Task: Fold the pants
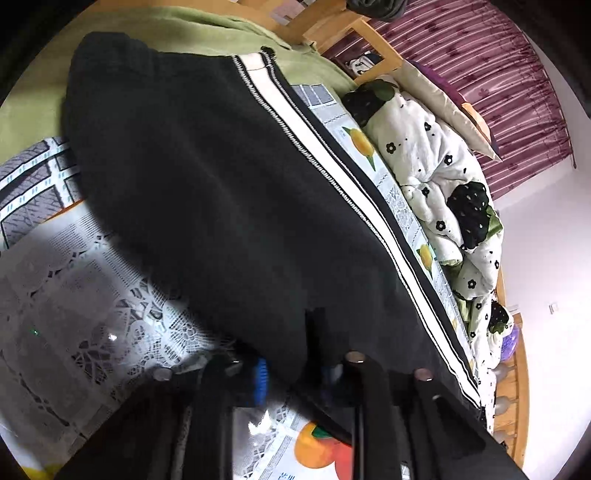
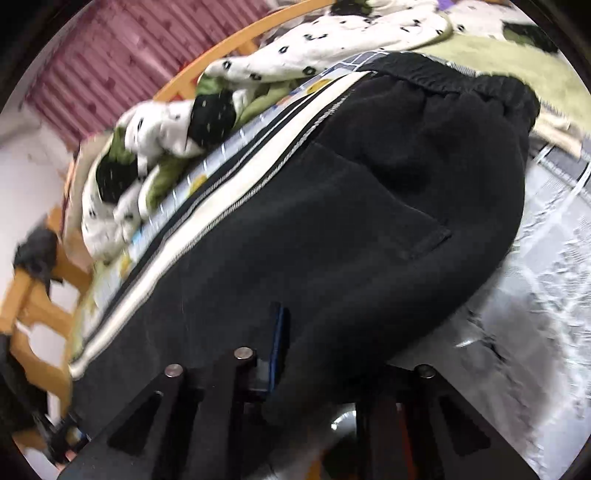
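Observation:
Black pants with a white side stripe lie stretched over the bed, filling the left wrist view. My left gripper is shut on the near edge of the pants, the cloth pinched between its fingers. In the right wrist view the same pants show their elastic waistband at the far end and a back pocket. My right gripper is shut on the near edge of the pants, its blue pad pressed against the fabric.
A grey-white lace-print bed sheet lies under the pants. A green blanket lies at the far end. A crumpled white flowered quilt lies along the wooden bed frame. Purple curtains hang behind.

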Tool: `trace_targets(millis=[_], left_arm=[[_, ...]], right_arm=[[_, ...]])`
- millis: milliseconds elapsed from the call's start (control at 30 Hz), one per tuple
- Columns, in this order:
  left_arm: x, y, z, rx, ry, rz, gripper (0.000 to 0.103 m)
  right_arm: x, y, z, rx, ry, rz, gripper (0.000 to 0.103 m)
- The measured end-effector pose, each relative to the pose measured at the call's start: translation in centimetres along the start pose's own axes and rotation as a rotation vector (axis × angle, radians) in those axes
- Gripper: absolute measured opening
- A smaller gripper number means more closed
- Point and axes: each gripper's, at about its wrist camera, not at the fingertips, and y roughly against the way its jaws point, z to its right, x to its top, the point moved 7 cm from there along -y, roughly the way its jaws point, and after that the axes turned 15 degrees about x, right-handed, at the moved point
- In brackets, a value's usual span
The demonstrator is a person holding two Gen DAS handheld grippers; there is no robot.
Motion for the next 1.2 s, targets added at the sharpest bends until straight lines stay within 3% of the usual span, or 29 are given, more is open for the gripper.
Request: trace_targets(millis=[67,200,300,400,633,800,900,967,1000,1067,1200], left_arm=[[-0.1,0.6,-0.2,0.004,0.029,-0.002,0.012],[-1.0,2.0,0.2,0.086,-0.047,0.042,0.009],[-1.9,3.3,0.3,0.084,-0.076,0.038,0.009],[-3.7,4.8,0.6,0.095,-0.151,0.033,0.009],[-11.3,9.4,0.6,0.075,-0.314,0.005,0.009],[-17.1,11.6,-1.3,0.083,-0.390,-0.045,0.009],[-18.3,12.5,-1.6,0.122,-0.448,-0.019,0.014],[-18.4,12.9,-1.6,0.152,-0.452,-0.025,0.020],[-18.4,13.1,-1.5,0.164,-0.456,-0.026,0.025],[-18.7,13.7,-1.5,0.190,-0.467,-0.004,0.025],[-19.8,14.4,-2.3,0.218,-0.467,0.008,0.025]], right_arm=[[0.2,0.0,-0.5,-0.024,0.008,0.009,0.010],[0.8,1.9,-1.7,-0.021,0.042,0.028,0.007],[0.7,3.9,-1.5,0.017,0.008,0.027,0.007],[-0.2,6.6,-1.0,0.011,0.055,0.031,0.007],[-3.2,16.1,2.2,0.007,0.116,0.027,0.007],[-6.8,22.3,6.7,-0.065,0.099,0.007,0.008],[-7.9,24.5,8.4,-0.106,0.115,-0.017,0.020],[-7.6,26.3,9.1,-0.155,0.152,0.017,0.041],[-6.9,27.6,9.6,-0.177,0.152,0.062,0.044],[-5.0,29.1,10.7,-0.181,0.112,0.121,0.048],[-1.3,27.3,14.2,-0.210,0.005,0.093,0.050]])
